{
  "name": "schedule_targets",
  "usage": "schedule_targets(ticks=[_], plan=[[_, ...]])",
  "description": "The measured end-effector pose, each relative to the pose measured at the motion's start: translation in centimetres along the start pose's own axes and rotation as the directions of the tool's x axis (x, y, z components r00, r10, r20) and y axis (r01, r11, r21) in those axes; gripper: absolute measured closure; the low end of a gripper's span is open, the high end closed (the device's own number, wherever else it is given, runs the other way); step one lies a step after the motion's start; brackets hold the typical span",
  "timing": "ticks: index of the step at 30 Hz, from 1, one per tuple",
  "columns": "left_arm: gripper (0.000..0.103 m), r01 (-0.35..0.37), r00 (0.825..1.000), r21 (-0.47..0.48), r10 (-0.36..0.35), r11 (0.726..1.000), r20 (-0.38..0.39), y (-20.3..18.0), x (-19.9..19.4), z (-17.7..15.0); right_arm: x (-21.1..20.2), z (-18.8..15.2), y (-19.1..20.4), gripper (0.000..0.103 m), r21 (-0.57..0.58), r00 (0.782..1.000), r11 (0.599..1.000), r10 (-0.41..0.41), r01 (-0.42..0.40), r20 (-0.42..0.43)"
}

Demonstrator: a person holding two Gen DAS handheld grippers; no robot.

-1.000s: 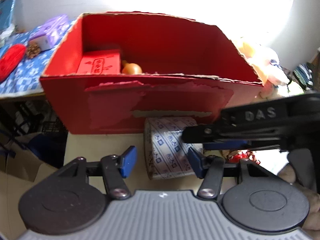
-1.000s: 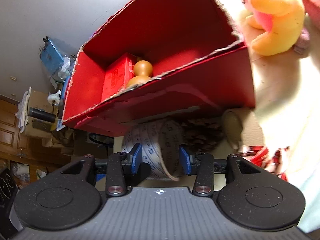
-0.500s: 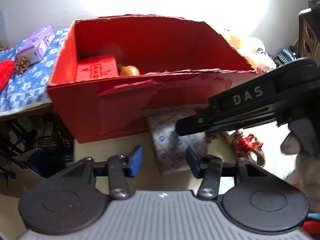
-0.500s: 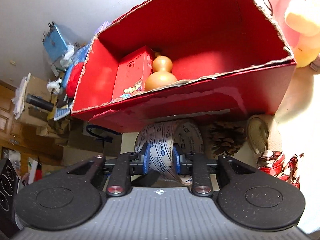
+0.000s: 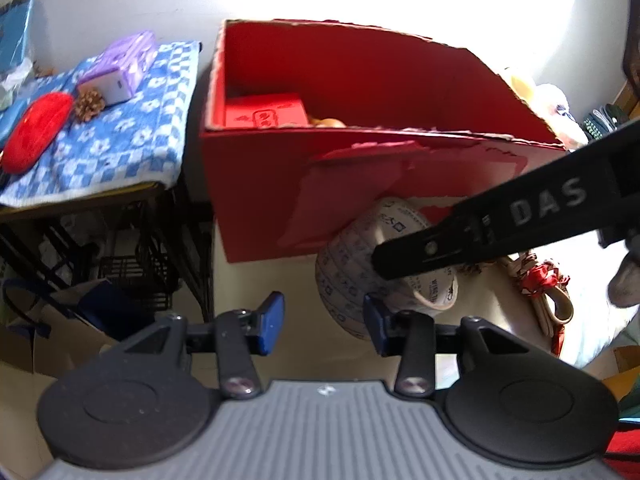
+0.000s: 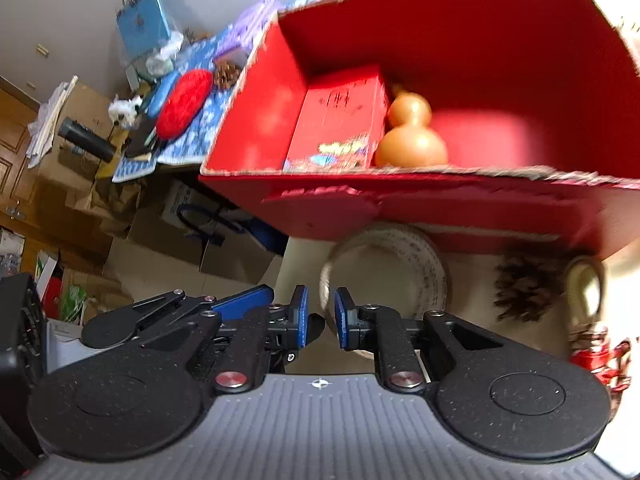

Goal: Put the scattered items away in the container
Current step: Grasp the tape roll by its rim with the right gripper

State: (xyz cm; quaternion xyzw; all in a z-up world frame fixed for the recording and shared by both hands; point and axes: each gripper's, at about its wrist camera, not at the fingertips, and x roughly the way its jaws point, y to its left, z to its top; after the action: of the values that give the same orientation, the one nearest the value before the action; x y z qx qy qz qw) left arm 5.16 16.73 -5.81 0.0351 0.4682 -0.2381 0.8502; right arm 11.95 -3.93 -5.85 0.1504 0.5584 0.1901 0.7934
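Left gripper: blue pads spread wide, holding nothing. Red cardboard box: open-topped, on the pale table; holds a red carton with a tan gourd just to its right. Printed tape roll: in front of the box's near wall, tilted. Right gripper: pads close together, pinching the roll's near rim (contact blurred). Pine cone: right of the roll. Red-ribboned item: farthest right.
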Motion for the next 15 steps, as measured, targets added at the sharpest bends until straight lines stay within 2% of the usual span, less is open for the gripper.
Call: schedule_targets(ticks=[4, 9, 15], plan=[[0.061, -0.005, 1.0, -0.025, 0.004, 1.0, -0.014, 1.0, 0.3, -0.5, 1.3, 0.0, 0.2, 0.087, 0.029, 0.999, 0.999, 0.033, -0.032, -0.035], [0.061, -0.015, 1.0, -0.039, 0.014, 0.999, -0.021, 1.8, 0.2, -0.9, 1.0, 0.1, 0.9, 0.082, 0.011, 0.998, 0.998, 0.063, -0.063, -0.022], [0.062, -0.013, 1.0, -0.057, 0.013, 0.998, -0.009, 2.7, -0.6, -0.5, -0.5, 0.7, 0.9, 0.081, -0.036, 0.999, 0.999, 0.002, -0.001, 0.034]])
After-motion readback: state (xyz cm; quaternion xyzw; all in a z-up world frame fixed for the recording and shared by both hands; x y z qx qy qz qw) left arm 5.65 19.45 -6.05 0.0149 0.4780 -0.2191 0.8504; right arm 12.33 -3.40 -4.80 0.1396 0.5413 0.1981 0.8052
